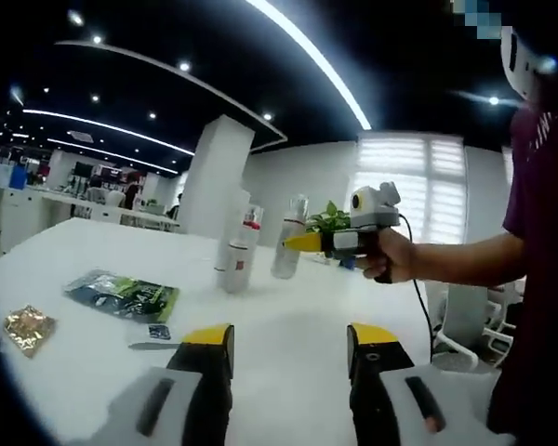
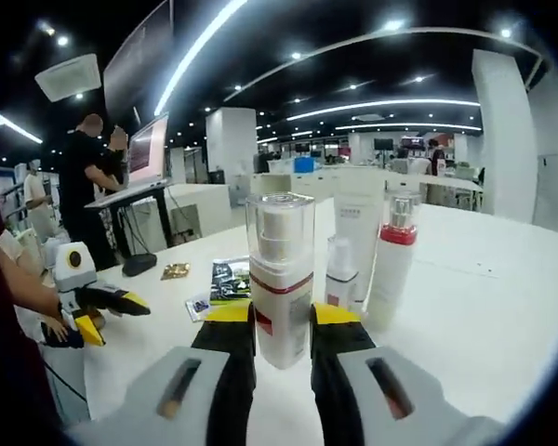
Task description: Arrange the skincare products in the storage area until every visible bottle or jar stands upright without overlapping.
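While the left tool [image 1: 288, 348] gapes, the right tool [image 2: 282, 327] grips an upright clear-capped bottle [image 2: 280, 279]

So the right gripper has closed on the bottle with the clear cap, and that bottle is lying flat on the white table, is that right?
Not quite. The right gripper has closed on the bottle with the clear cap, but that bottle stands upright on the white table, not flat. The right gripper view shows it vertical between the jaws.
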Tool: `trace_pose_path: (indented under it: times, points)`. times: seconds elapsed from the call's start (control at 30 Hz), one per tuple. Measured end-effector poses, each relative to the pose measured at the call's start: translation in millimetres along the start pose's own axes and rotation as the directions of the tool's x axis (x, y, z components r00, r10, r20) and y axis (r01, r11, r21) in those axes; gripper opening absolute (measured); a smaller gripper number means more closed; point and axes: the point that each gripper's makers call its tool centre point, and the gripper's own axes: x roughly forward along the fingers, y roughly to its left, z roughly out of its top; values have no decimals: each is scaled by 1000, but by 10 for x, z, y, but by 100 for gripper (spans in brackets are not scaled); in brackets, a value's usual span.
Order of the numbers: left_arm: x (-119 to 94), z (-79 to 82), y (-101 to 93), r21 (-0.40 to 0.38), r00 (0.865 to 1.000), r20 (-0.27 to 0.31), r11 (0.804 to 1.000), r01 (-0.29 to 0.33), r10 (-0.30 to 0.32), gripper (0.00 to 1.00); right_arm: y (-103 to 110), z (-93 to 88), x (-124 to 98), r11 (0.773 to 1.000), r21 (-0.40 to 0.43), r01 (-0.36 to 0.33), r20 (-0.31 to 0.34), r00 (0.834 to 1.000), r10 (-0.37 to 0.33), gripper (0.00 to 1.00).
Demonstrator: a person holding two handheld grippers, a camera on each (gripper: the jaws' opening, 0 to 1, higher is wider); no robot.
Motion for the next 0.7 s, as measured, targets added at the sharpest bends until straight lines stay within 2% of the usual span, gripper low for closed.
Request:
trace_pose_path:
  times: [0.4, 0.7]
  points:
    - [-1, 26, 34, -28, 1000, 17, 1000, -1, 1, 50, -457, -178, 137, 995, -25, 92, -31, 995, -93, 20]
    - [-3, 27, 36, -33, 1000, 19, 999, 0, 0, 49, -648, -404, 230, 992, -18, 124, -72, 989, -125, 20]
